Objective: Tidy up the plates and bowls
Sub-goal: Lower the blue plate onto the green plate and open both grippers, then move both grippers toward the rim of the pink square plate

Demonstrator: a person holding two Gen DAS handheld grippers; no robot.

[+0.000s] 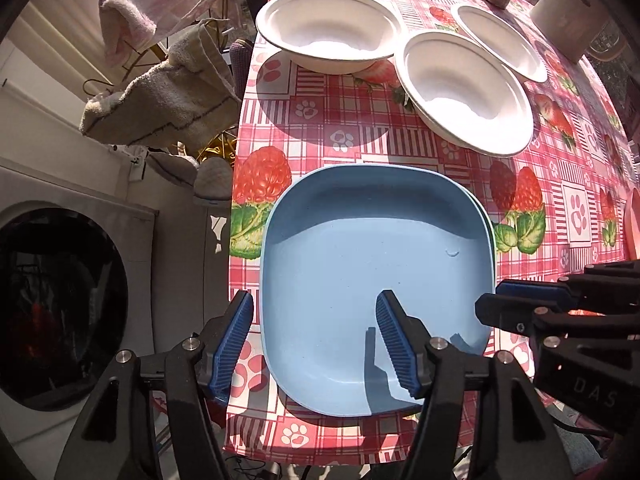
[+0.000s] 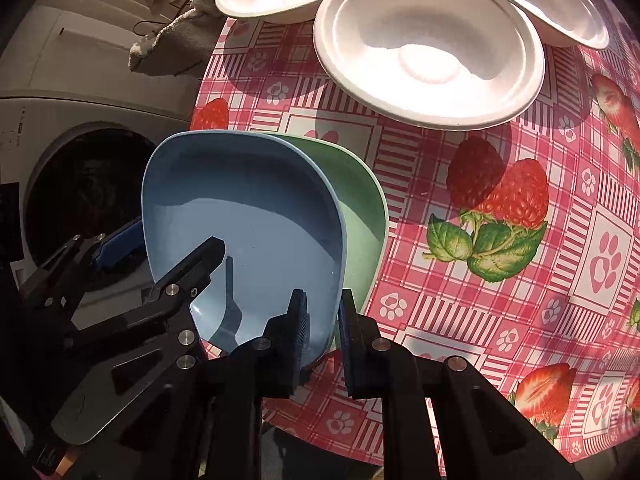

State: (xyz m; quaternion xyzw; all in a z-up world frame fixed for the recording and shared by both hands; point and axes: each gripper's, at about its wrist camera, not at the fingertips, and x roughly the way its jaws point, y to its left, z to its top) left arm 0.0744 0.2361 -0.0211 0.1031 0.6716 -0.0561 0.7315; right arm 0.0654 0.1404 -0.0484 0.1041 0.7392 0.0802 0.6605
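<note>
The left gripper (image 1: pixel 316 344) points down at a table edge with its blue-padded fingers spread apart. One finger (image 1: pixel 234 344) hangs outside the left rim of a blue plate (image 1: pixel 372 256); the other stands over the plate's floor. Neither pad presses on the rim, so the plate's left edge sits loosely between them.

The right gripper (image 2: pixel 323 336) is clamped on the blue plate's right rim, its two fingers drawn close with the rim between them. In the left wrist view this gripper (image 1: pixel 520 300) comes in from the right, at the plate's right edge.

The blue plate is squarish with rounded corners. It rests in a green plate (image 2: pixel 364 208) of the same shape, which shows only as a crescent beyond its right side. Both lie near the table's left edge, on a red and pink checked cloth (image 1: pixel 400 148) printed with strawberries and paw prints.

Farther along the table stand three white bowls: one (image 1: pixel 330 30) at far left, a middle one (image 1: pixel 466 92) nearest the plates, and a third (image 1: pixel 500 40) behind it to the right, their rims close together or overlapping.

Left of the table is a washing machine (image 1: pixel 60 300) with a round door, and towels (image 1: pixel 168 96) hang over a rack above it.
</note>
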